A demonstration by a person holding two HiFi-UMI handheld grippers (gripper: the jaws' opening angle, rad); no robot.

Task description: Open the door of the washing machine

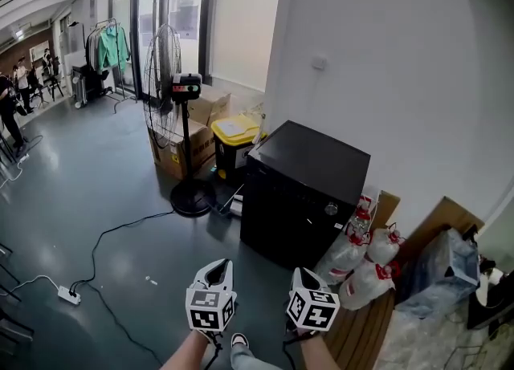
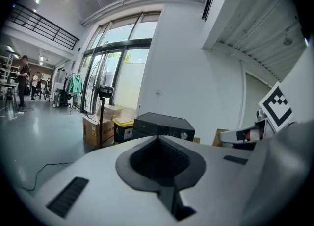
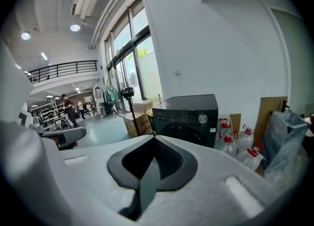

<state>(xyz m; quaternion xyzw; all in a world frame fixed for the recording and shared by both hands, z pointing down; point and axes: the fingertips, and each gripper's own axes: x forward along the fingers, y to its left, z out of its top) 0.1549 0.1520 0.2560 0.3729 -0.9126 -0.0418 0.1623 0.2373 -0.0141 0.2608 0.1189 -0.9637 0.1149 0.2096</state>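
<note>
At the bottom centre of the head view, the person's two forearms hold the two claws side by side. The left gripper [image 1: 217, 274] sits just left of the right gripper [image 1: 306, 278], and each carries one marker cube. In the left gripper view, the left gripper [image 2: 158, 137] has its jaws pressed together with nothing between them. The right gripper [image 3: 154, 136] is likewise closed and empty in its own view.

The one washing machine [image 1: 305, 188] is a black box standing above and slightly right of both claws, well apart from them across bare grey floor [image 1: 96, 168]. Neither claw touches it. Its dark front faces the claws, with one round knob [image 1: 331, 209] near the front's upper right corner. The door looks flush with the front, as far as the dark face allows. In the left gripper view the washing machine [image 2: 164, 125] rises just above the closed tips. In the right gripper view the washing machine [image 3: 189, 117] sits above and to the right of them.

Against the machine's right side lie clear jugs [image 1: 365, 280] with red caps, three that I can count for sure. One clear plastic bag [image 1: 443, 268] lies further right. Left of the machine is one yellow-lidded bin [image 1: 234, 137], then two cardboard boxes [image 1: 181, 152] and one standing fan [image 1: 164, 83]. One power strip [image 1: 68, 294] lies at the lower left. One clothes rack [image 1: 108, 47] stands far off at the upper left.
</note>
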